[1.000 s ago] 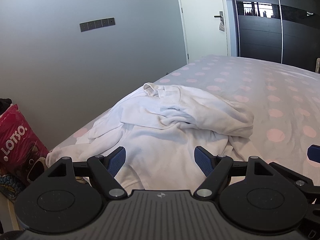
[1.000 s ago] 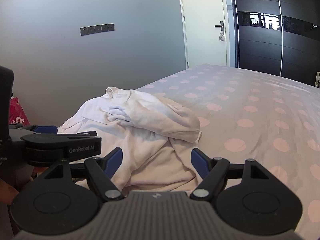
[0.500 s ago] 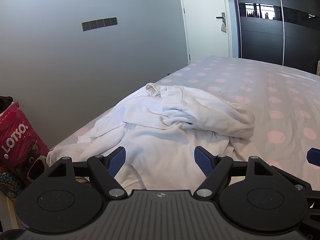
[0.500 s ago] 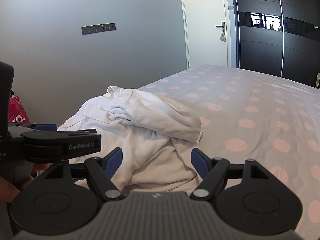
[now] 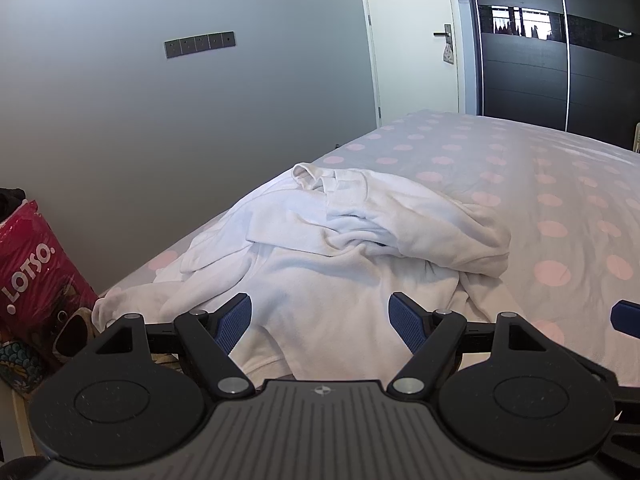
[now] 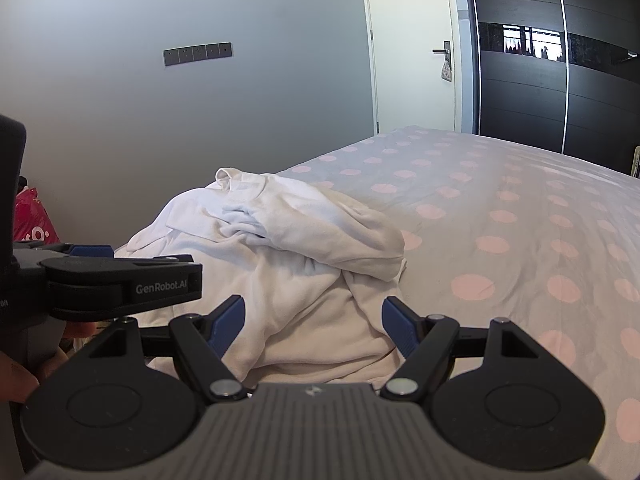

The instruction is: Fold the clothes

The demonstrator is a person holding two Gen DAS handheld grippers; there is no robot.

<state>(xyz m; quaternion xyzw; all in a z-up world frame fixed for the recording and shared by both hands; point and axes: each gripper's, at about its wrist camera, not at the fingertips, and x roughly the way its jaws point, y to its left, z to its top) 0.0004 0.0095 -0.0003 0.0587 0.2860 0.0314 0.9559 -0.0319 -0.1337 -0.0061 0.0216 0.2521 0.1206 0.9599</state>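
At far left, beside the bed, a red bag (image 5: 34, 264) printed "LOTSO" is seen leaning against other stuff, w/ a dark item above it that can't be made out. On the grey wall a dark strip of switches (image 5: 199, 44) is mounted. The left gripper (image 5: 320, 322) is held low at the near edge of the bed (image 5: 560, 184), its blue-padded fingers (image 5: 234, 322) spread wide w/ nothing between them; it appears to be just short of the cloth, though contact can't be judged from this angle. In the right wrist view the same tool is seen side-on at left, w/ part of a hand (image 6: 16, 372) wrapped round its grip. The white garment (image 5: 344, 256) is heaped in a crumpled pile on the near left part of the bed, one edge hanging over the left side, a folded-over layer lying on top and a bunched collar or cuff at the far end. The right gripper (image 6: 312, 322) is likewise held wide apart and empty, low in front of the pile's right half. The sheet is grey w/ pink dots. Beyond, a white door (image 5: 412, 40) w/ a handle is shown closed, and dark wardrobe panels (image 5: 560, 60) are seen at far right.
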